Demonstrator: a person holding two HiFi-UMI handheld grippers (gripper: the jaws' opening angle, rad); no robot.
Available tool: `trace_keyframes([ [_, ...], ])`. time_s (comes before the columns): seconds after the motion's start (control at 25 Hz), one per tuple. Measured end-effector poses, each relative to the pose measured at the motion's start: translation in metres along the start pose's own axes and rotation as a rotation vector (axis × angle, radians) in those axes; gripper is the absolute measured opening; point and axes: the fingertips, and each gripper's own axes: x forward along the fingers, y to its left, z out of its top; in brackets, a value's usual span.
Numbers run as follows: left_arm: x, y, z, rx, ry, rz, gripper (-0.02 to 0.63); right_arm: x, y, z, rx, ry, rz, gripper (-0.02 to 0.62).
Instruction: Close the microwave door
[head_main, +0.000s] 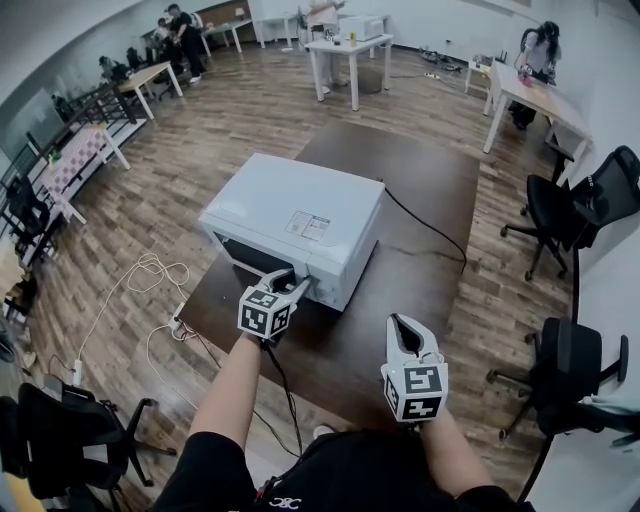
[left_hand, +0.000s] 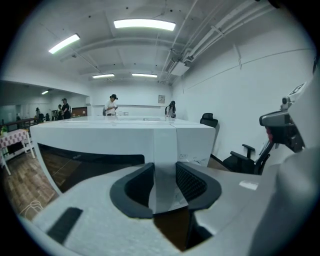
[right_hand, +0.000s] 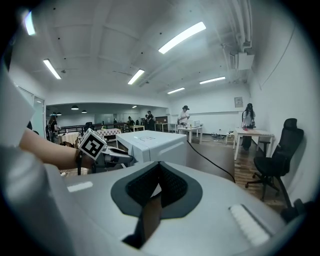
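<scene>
A white microwave (head_main: 290, 205) stands on the brown table (head_main: 430, 180), its front with the dark door window turned toward me; the door looks flush with the body. My left gripper (head_main: 287, 287) is at that front, just right of the window. In the left gripper view its pads (left_hand: 190, 182) sit on both sides of the white upright door handle (left_hand: 165, 150), which fills the gap between them. My right gripper (head_main: 403, 325) hovers over the table near its front edge, to the right of the microwave (right_hand: 150, 142), shut and empty, its fingertips (right_hand: 162, 175) meeting.
A black power cable (head_main: 425, 225) runs from the microwave's back across the table. Black office chairs (head_main: 565, 205) (head_main: 570, 365) stand to the right, another chair (head_main: 60, 430) at lower left. White cables and a power strip (head_main: 150, 275) lie on the wooden floor. People work at far tables.
</scene>
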Motion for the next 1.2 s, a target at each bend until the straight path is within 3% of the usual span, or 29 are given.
trace_keyframes([
  [0.24, -0.001, -0.001, 0.002, 0.049, 0.019, 0.088, 0.159, -0.002, 0.004, 0.000, -0.003, -0.001, 0.013, 0.009],
  [0.4, -0.010, -0.004, 0.011, 0.025, -0.057, 0.142, 0.206, -0.001, 0.007, 0.000, -0.002, 0.000, 0.023, 0.008],
  [0.44, -0.015, -0.004, 0.014, 0.007, -0.076, 0.156, 0.196, 0.000, 0.007, 0.001, 0.000, 0.000, 0.027, 0.009],
  [0.48, -0.022, -0.006, 0.016, -0.005, -0.089, 0.171, 0.130, 0.000, 0.009, 0.002, 0.004, 0.001, 0.033, 0.009],
  [0.52, -0.029, -0.009, 0.017, -0.007, -0.096, 0.186, 0.022, 0.001, 0.011, 0.003, 0.007, 0.001, 0.040, 0.009],
  [0.56, -0.036, -0.013, 0.018, -0.004, -0.099, 0.199, 0.006, 0.002, 0.013, 0.004, 0.009, -0.001, 0.045, 0.009],
  [0.96, -0.092, -0.072, 0.043, -0.084, -0.188, 0.287, 0.009, 0.010, 0.030, 0.019, 0.021, -0.054, 0.079, 0.008],
  [1.2, -0.103, -0.108, 0.056, -0.034, -0.184, 0.267, 0.009, 0.010, 0.035, 0.022, 0.053, -0.086, 0.093, 0.008],
])
